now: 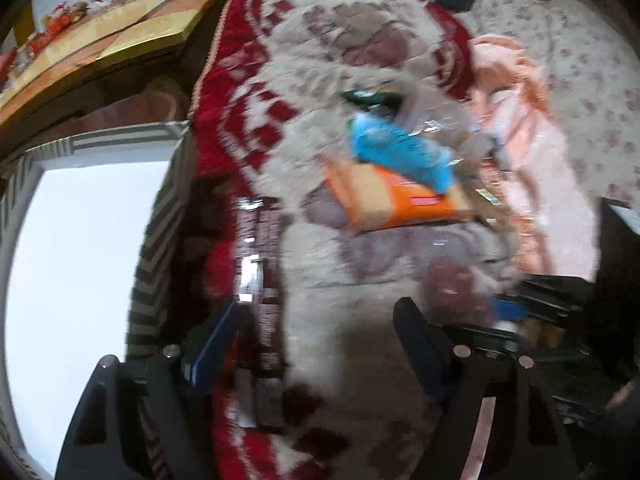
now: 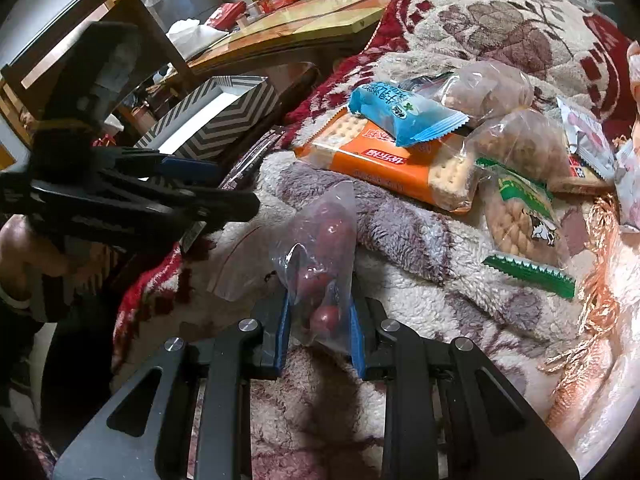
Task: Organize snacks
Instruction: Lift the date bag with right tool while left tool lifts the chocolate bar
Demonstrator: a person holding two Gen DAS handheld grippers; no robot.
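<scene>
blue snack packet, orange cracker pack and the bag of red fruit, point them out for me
blue snack packet [image 2: 404,114], right wrist view, middle of the wrapper
orange cracker pack [image 2: 384,160], right wrist view, orange front face
bag of red fruit [image 2: 320,280], right wrist view, clear plastic over the fruit

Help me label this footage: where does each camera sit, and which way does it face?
Left wrist: on the left gripper, looking steeply down at the blanket and the patterned box; own jaws open and empty.
Right wrist: on the right gripper, angled down across the snack pile; own jaws shut on a clear bag of red fruit; the left gripper and a bare forearm show.
Shared: blue packet, orange cracker pack, box, blanket.
</scene>
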